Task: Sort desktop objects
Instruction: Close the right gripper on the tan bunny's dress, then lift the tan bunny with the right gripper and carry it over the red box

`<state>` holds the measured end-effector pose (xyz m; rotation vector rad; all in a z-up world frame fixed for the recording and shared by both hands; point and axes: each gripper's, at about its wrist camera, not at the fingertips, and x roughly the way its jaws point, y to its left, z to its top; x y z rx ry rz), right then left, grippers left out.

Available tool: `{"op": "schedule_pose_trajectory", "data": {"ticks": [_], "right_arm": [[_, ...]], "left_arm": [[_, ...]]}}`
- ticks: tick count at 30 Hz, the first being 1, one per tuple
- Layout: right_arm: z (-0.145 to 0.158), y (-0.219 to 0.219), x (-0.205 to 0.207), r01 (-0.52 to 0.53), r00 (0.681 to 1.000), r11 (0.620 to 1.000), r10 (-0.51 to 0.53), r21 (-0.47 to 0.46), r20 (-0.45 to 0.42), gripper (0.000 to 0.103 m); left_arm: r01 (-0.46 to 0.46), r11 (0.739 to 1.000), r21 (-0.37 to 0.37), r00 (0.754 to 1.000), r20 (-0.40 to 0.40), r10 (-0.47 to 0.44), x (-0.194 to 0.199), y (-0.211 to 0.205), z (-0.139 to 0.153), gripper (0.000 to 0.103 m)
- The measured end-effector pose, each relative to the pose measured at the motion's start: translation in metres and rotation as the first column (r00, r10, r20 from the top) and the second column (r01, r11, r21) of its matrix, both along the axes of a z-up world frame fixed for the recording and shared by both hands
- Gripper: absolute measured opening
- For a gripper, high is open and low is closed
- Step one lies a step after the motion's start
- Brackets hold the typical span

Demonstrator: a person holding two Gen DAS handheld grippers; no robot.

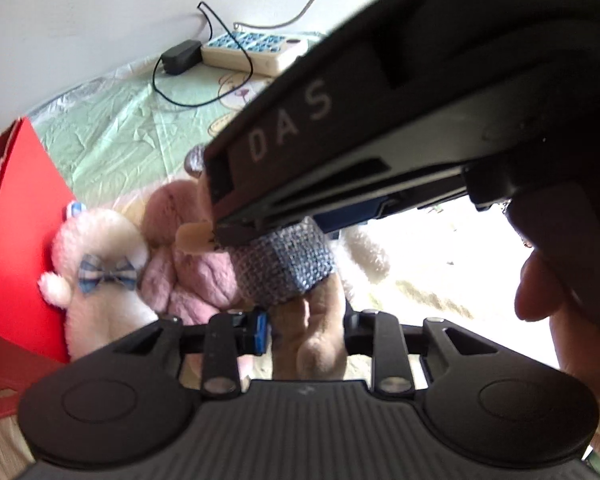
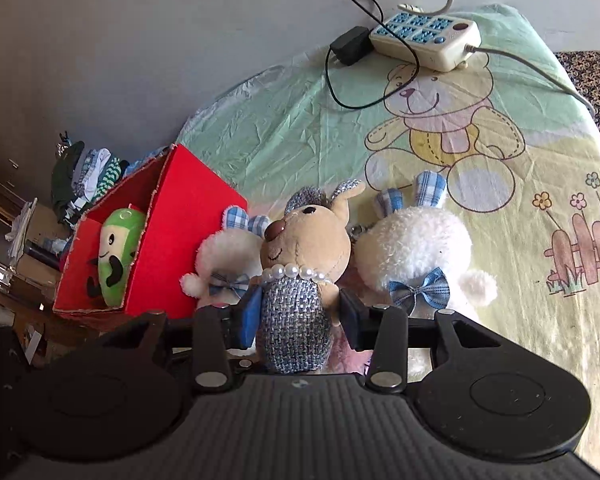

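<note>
where right tongs (image 1: 236,236) cross, tan bear (image 1: 320,320) head hidden.

The right tongs (image 1: 236,236) hide the tan bear's (image 1: 324,320) head.

Lighting: daylight, strong. Left wrist view: lower right of the counter (image 1: 440,264) blown out white; plush toys (image 1: 188,264) soft and blurred; dark close device (image 1: 420,100) across upper right out of focus. Right wrist view: sharp, evenly lit, left edge dim. Both: fisheye bending, dark corners.
</note>
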<state>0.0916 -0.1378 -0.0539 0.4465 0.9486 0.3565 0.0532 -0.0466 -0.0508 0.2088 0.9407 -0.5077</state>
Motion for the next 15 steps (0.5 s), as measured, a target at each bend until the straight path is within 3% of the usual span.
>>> {"op": "schedule_pose_trajectory", "data": {"ticks": [5, 11, 15], "right_arm": [[0.020, 0.016, -0.012, 0.030, 0.997, 1.000, -0.030, 0.006, 0.067, 0.043], [0.038, 0.043, -0.021, 0.069, 0.993, 0.988, -0.081, 0.138, 0.087, 0.043], [0.057, 0.073, -0.020, 0.055, 0.986, 0.971, -0.089, 0.234, 0.138, 0.043]], "left_arm": [[0.032, 0.999, -0.040, 0.997, 0.071, -0.029, -0.013, 0.016, 0.028, 0.028], [0.035, 0.995, -0.091, 0.993, 0.119, -0.024, -0.022, 0.059, 0.054, 0.024], [0.029, 0.995, -0.095, 0.980, 0.199, -0.009, -0.028, 0.095, 0.080, 0.024]]}}
